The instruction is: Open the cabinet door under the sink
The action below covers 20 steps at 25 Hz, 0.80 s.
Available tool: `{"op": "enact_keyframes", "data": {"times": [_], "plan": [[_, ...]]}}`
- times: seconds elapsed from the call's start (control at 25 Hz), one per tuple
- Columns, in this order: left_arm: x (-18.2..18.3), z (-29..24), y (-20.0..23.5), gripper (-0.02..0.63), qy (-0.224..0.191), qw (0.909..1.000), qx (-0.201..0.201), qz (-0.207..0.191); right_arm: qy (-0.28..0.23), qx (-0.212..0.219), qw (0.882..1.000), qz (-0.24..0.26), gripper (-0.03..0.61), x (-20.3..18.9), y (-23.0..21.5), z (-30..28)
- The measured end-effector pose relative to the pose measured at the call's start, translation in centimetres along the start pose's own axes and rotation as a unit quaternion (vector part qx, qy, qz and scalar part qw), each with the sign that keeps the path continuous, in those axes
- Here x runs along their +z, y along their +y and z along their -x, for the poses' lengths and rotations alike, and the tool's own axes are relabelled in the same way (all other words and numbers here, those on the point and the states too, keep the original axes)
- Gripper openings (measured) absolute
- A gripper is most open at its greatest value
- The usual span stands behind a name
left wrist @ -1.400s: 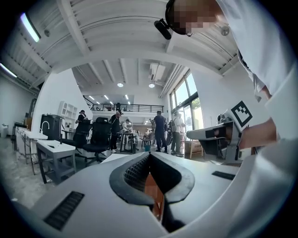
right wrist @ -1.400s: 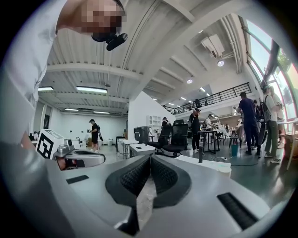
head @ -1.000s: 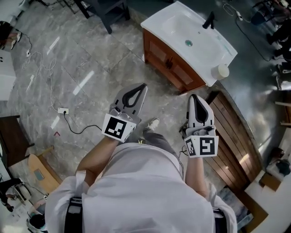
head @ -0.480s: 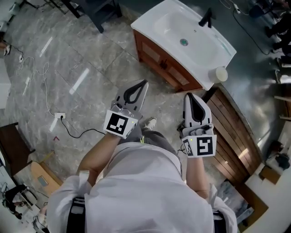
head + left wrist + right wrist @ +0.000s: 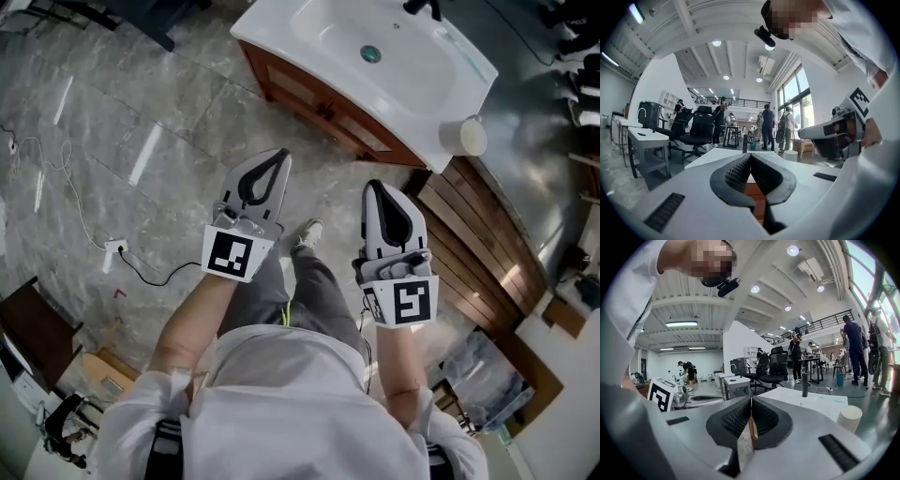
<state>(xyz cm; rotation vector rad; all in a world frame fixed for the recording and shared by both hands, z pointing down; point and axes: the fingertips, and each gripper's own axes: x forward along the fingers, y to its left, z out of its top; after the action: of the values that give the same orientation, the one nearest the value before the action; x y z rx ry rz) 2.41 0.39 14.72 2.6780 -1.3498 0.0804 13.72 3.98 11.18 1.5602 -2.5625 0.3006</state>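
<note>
Head view, looking steeply down: a person in a white top stands on a grey marbled tile floor [image 5: 141,122], one two-jaw claw in each hand. Compared with a second ago, the white sink [image 5: 323,42] and the cabinet [image 5: 370,139] beneath it sit larger and nearer the top of the frame, and both claws have come closer to them. This looks like the approach, and the real work has not begun.

The left gripper [image 5: 280,155] is clenched, its ribbed black pads pressed together with nothing between them. The right gripper [image 5: 372,186] is clenched and empty too. Both point toward the cabinet but remain well apart from it.

The cabinet door [image 5: 302,92] is reddish-brown wood with a small dark handle and appears fully closed. It lies ahead of the left gripper, under the sink's front edge.

The sink is a smooth, glossy rectangle with rounded corners, a round metal drain [image 5: 371,54] and a black tap [image 5: 420,7]. A white cup [image 5: 466,137] stands on its right corner. A dark slatted wood panel [image 5: 483,239] lies to the right.
</note>
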Motion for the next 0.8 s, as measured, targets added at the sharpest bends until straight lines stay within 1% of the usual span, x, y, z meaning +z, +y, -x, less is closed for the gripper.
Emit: {"op": "enact_keyframes", "data": {"times": [0.08,0.16,0.28,0.36,0.44,0.52,0.64,0.72,0.8], "plan": [[-1.6,-1.3,0.7,0.012,0.0,1.0,-0.004,-0.001,0.006,-0.002,1.0,0.001,0.032,-1.6,-0.5,-1.3],[-3.7,-2.3,0.9,0.012,0.009,0.9998,-0.015,-0.001,0.014,-0.003,1.0,0.0,0.032,-3.5,-0.8,-2.2],[-7.8,-3.9,1.2,0.014,0.031,0.9988,-0.037,-0.005,0.024,-0.004,1.0,-0.005,0.032,-6.6,-1.3,-3.9],[-10.9,-5.0,2.0,0.014,0.044,0.9981,-0.044,-0.006,0.026,-0.006,1.0,-0.01,0.032,-8.9,-1.4,-5.3],[-14.0,-6.1,2.9,0.022,0.055,0.9974,-0.045,-0.007,0.027,-0.006,0.999,-0.015,0.032,-11.3,-1.6,-6.7],[-17.0,-7.4,3.6,0.061,0.062,0.9969,-0.048,-0.01,0.03,-0.004,0.999,-0.018,0.032,-13.9,-2.0,-7.8],[-21.5,-9.5,4.4,0.066,0.069,0.9965,-0.046,-0.009,0.034,-0.001,0.999,-0.018,0.032,-17.6,-2.8,-9.3],[-24.5,-11.0,5.0,0.084,0.074,0.9962,-0.044,-0.011,0.037,0.0,0.999,-0.02,0.032,-20.0,-3.4,-10.2],[-27.9,-12.3,5.6,0.09,0.088,0.9952,-0.041,-0.012,0.038,0.001,0.999,-0.02,0.032,-22.4,-4.0,-11.0]]}}
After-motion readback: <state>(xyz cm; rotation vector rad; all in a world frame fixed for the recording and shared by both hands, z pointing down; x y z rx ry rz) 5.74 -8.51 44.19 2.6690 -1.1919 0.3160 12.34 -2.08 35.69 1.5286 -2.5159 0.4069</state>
